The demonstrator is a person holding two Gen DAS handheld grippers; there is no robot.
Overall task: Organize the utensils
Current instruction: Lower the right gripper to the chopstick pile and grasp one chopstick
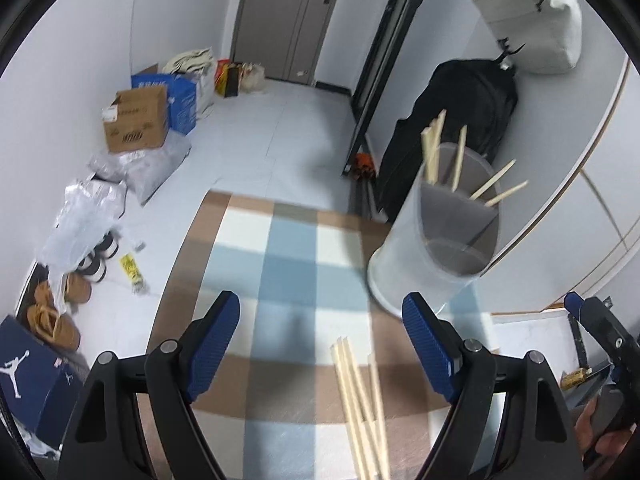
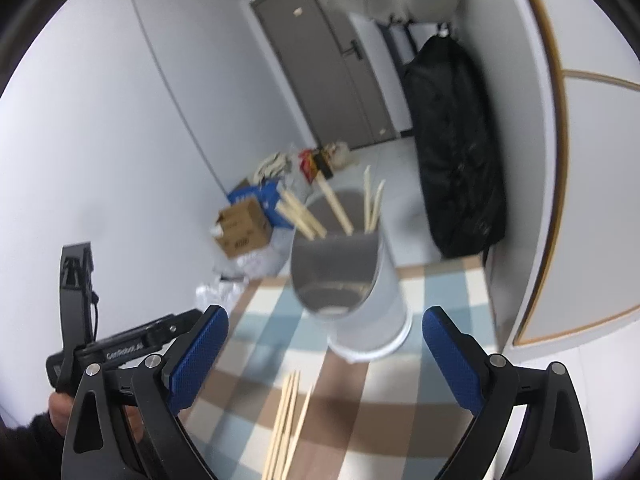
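- Looking down both tools, we find the left gripper [image 1: 320, 340] spread wide with nothing between its blue pads [image 1: 216, 344]; no earlier view to compare.
- Right gripper [image 2: 324, 352] likewise wide apart, blue pads [image 2: 452, 360] bare, nothing gripped.
- Loose chopsticks [image 1: 360, 408] lie on the checked cloth [image 1: 280, 248] at about 5 o'clock in the left wrist view, a small bundle fanning slightly, low between the fingers but untouched by them.
- Same bundle in the right wrist view [image 2: 288, 424] sits at 6 o'clock, below and between the pads.
- We note the other tool at the edge of each view: at 4 o'clock from the left, with a hand [image 1: 600, 432] under it.
- Clear holder cup [image 1: 436, 240] stands on the cloth at 3 o'clock in the left view, near centre in the right [image 2: 352, 280]; it appears tilted by the lens.
- Chopsticks in the cup [image 1: 434, 148] lean out at several angles.
- Beyond, a black bag [image 1: 460, 120] hangs against the wall at 1 o'clock.
- Farthest: cardboard box [image 1: 136, 120] at 10 o'clock, grey door [image 1: 292, 20] at 12.
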